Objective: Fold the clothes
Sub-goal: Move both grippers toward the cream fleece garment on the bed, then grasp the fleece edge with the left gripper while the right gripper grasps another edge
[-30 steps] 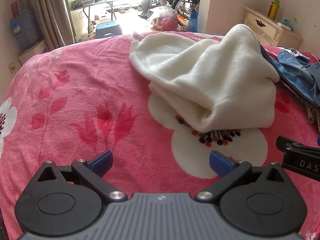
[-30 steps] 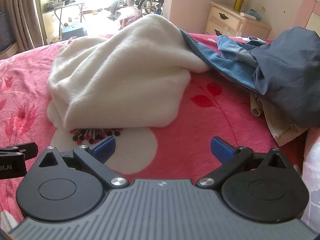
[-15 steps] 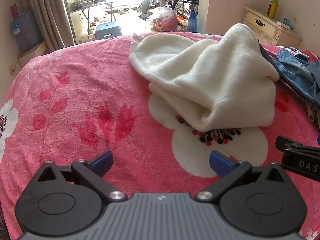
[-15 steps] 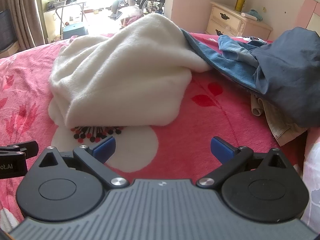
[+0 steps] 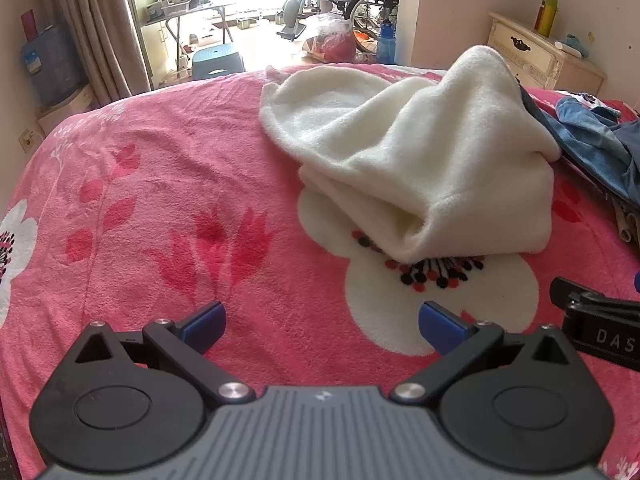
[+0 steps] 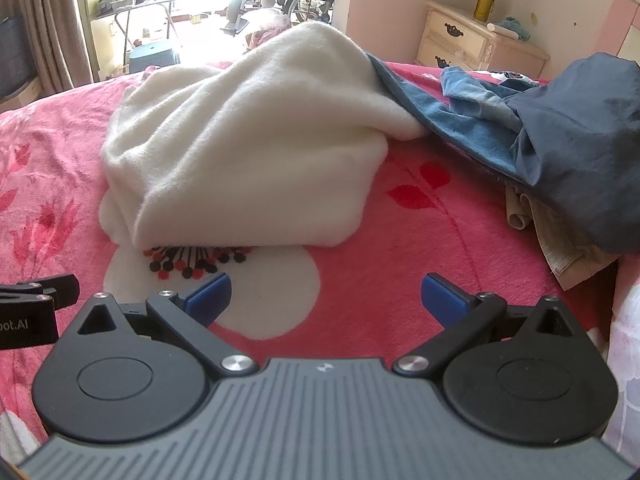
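Almost nothing changes across the last second: both wrist views hold nearly the same framing, with only a slight drift of the left view, and the clothes keep their shape.

The cream fleece garment (image 5: pixel 420 168) lies in a loose, bunched heap on the pink floral bedspread (image 5: pixel 168 184), its near edge resting over the black-and-red centre of the big white flower print. Its far right side rides up against the blue denim garment (image 6: pixel 472 120), which lies just right of the fleece and partly under a dark navy garment (image 6: pixel 580 152). A beige garment (image 6: pixel 560 248) pokes out from beneath that pile.

The left gripper (image 5: pixel 320 322) hovers over the bedspread just short of the fleece, its blue pads spread wide with nothing between them. The right gripper (image 6: pixel 324 298) hangs beside it, likewise spread and empty, aimed at the near edge of the fleece.

The stillness suggests a pause with both grippers lined up on the fleece. Its folds are rounded and uneven, so it does not read as neatly folded.
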A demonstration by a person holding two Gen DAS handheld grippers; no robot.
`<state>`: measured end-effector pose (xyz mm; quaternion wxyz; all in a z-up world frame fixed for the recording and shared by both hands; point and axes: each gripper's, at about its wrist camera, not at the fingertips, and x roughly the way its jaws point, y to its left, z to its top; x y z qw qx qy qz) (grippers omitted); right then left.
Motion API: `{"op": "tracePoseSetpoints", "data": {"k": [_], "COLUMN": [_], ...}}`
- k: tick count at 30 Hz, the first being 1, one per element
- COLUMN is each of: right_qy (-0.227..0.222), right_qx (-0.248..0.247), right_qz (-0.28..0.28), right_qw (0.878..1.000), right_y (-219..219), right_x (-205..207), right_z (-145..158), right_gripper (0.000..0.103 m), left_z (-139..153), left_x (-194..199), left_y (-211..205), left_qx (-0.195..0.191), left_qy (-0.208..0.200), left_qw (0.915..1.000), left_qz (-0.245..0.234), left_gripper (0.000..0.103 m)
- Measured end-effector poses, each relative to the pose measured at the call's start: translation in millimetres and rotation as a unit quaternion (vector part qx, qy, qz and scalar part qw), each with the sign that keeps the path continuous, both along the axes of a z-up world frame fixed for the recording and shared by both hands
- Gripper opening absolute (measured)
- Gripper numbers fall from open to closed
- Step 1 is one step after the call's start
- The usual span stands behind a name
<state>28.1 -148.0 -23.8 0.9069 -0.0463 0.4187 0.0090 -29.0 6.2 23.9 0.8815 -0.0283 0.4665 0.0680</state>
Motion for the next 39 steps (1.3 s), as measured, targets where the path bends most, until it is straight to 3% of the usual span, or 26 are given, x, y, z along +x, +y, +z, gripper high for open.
{"op": "tracePoseSetpoints", "data": {"k": [11, 18, 24, 31, 33, 39], "right_qy": [-0.004, -0.037, -0.076, -0.09, -0.083, -0.052], "right_qx": [0.007, 0.056, 0.11, 0.206, 0.237, 0.236], "right_qz": [-0.001, -0.007, -0.003, -0.017, -0.028, -0.003], "right_qw": [1.0, 0.998, 0.991, 0.974, 0.968, 0.97], "right_y": [-4, -23, -46, -78, -86, -65], "right_x": [1, 10, 29, 58, 71, 128], "right_z": [-1, 7, 16, 21, 25, 62], "right_gripper": [0.102, 0.102, 0.102, 0.102, 0.102, 0.102], "left_z": [-1, 6, 25, 34, 31, 19], "left_x": [2, 8, 22, 48, 53, 69], "left_y": [-2, -5, -10, -28, -37, -49], "left_qx": [0.009, -0.004, 0.014, 0.07, 0.073, 0.039], "left_qy": [-0.01, -0.053, -0.12, -0.136, -0.148, -0.138], "left_qw": [0.9999, 0.9974, 0.9869, 0.968, 0.9665, 0.9705], "left_qz": [-0.011, -0.049, -0.107, -0.199, -0.196, -0.194], "left_gripper": [0.103, 0.103, 0.103, 0.103, 0.103, 0.103]}}
